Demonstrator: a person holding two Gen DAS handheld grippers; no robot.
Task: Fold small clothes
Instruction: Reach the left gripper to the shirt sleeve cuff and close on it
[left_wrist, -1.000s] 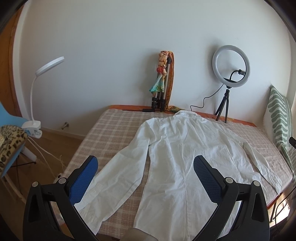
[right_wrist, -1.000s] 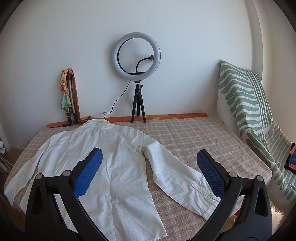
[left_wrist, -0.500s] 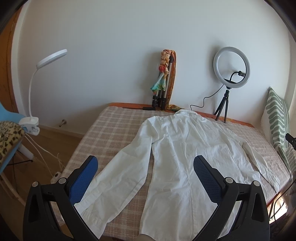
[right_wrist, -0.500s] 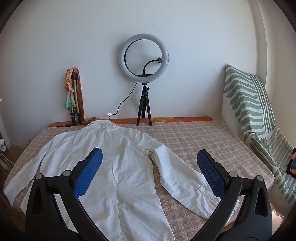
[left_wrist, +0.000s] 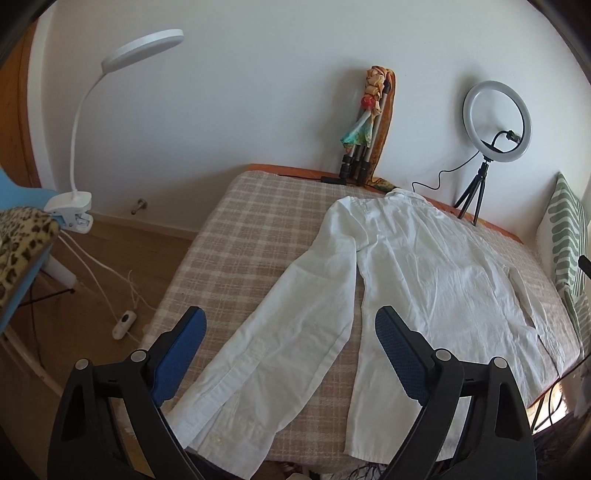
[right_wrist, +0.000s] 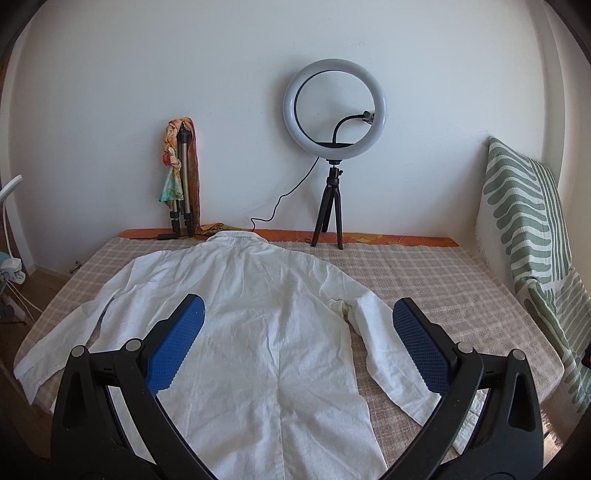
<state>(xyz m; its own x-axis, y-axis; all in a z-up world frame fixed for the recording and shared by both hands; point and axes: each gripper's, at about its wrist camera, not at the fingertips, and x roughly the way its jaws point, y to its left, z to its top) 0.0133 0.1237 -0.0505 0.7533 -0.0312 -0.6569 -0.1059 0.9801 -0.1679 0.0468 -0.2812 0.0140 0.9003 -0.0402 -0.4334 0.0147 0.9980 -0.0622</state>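
The white shirt (right_wrist: 258, 332) is lying flat on the checked bed cover (right_wrist: 424, 280), collar toward the ring light (right_wrist: 335, 107). The left gripper (left_wrist: 290, 332) and right gripper (right_wrist: 298, 321) are hovering above the shirt, both released, gripping nothing.

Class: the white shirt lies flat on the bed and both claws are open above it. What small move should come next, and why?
Probably lower the left claw onto the near sleeve cuff of the white long-sleeved cotton shirt. That sleeve lies spread outward on the checked bedcover, and the open claw hangs over it.
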